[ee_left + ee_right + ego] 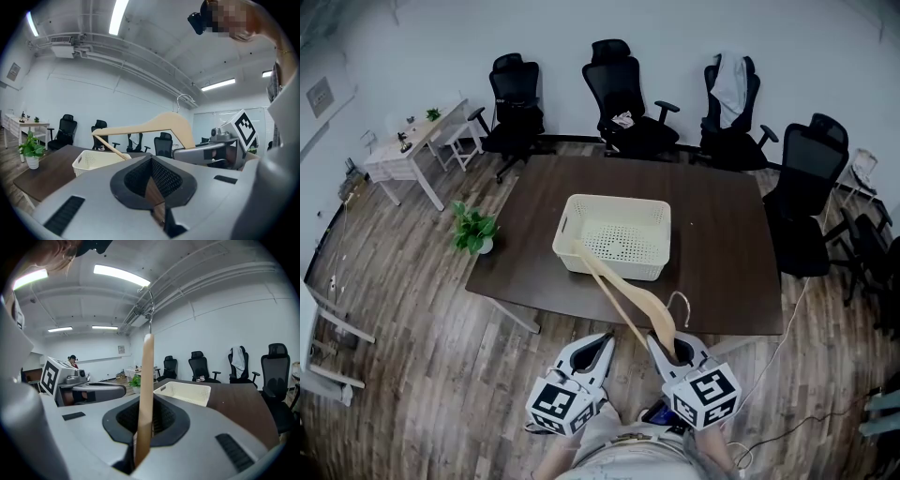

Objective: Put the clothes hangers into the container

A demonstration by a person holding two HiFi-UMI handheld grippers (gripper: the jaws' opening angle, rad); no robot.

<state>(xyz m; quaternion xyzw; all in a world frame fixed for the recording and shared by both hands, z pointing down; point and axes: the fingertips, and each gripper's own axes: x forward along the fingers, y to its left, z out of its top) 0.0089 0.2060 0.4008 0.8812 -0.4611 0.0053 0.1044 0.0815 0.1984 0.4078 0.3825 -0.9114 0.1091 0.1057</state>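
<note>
A light wooden clothes hanger with a metal hook is held in my right gripper, which is shut on its thick end. The hanger's long arm reaches forward over the near rim of a cream perforated basket on the dark table. In the right gripper view the hanger stands edge-on between the jaws, with the basket beyond. My left gripper hangs beside it, shut and empty. In the left gripper view the hanger crosses above the basket.
Several black office chairs ring the table's far and right sides. A potted plant stands at the table's left corner. A white desk sits at the far left. A cable trails on the wooden floor at the right.
</note>
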